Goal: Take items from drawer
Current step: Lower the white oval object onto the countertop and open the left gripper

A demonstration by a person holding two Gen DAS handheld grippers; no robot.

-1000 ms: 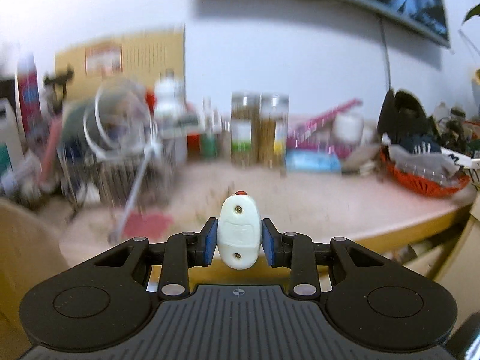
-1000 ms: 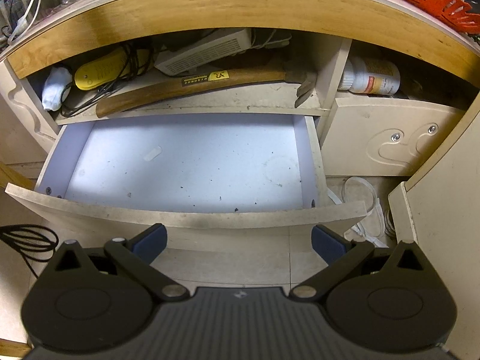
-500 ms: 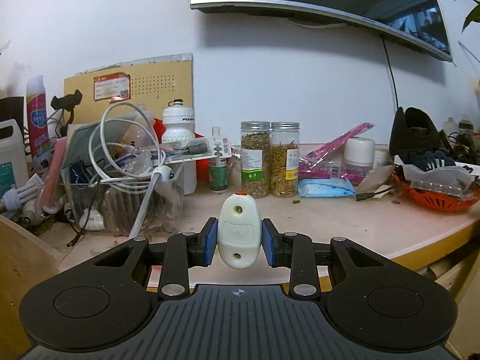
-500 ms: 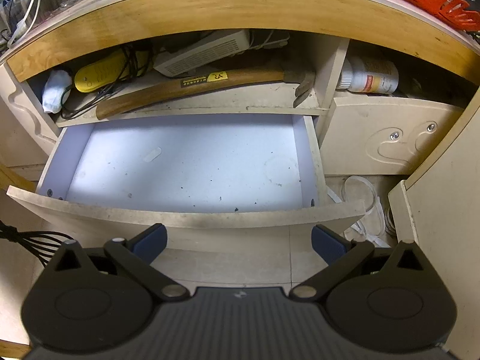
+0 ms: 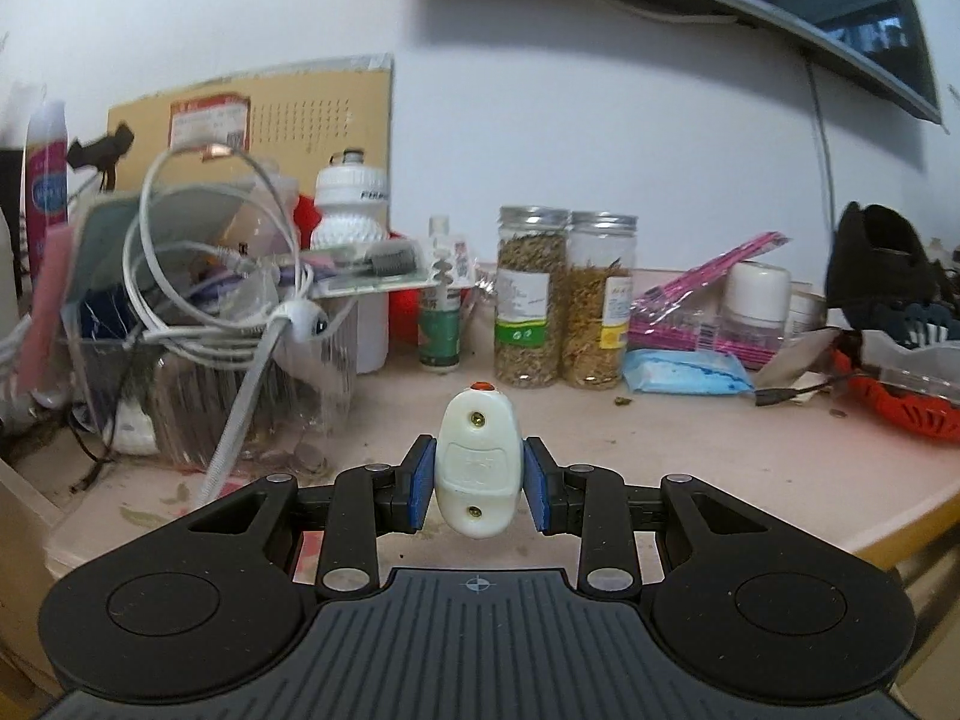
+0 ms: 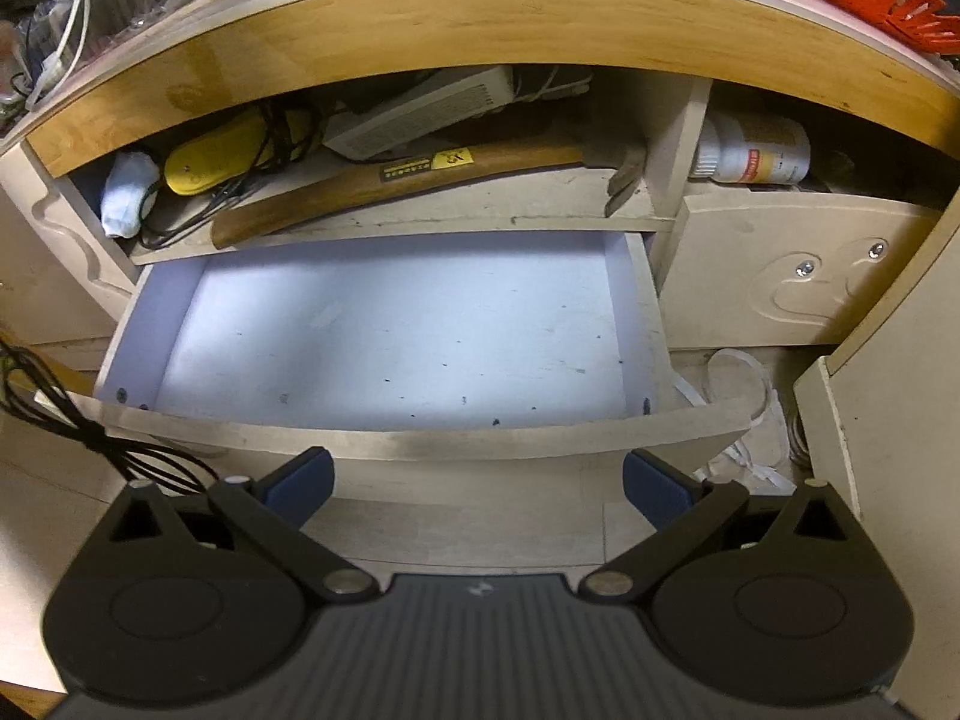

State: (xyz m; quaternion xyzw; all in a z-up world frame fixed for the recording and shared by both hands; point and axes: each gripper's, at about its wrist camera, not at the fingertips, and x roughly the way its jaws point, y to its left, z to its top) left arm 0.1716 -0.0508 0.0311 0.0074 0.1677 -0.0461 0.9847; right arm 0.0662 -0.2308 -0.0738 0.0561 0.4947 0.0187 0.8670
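My left gripper (image 5: 478,489) is shut on a small white plastic device (image 5: 478,468) with a red button at its far tip, held just above the front of the pink desk top (image 5: 690,450). In the right wrist view the drawer (image 6: 390,438) is pulled out, and its pale bottom shows only specks. My right gripper (image 6: 477,480) is open and holds nothing, in front of and below the drawer's front panel.
On the desk stand two herb jars (image 5: 564,300), a green bottle (image 5: 441,324), a clear bin with white cables (image 5: 210,330), a blue pack (image 5: 684,372) and an orange basket (image 5: 900,408). The shelf above the drawer holds a hammer (image 6: 408,180), a yellow case (image 6: 216,150) and a white box (image 6: 420,114).
The left gripper with the white device has moved closer to the desk top and tilted down a little. The right gripper has barely moved.
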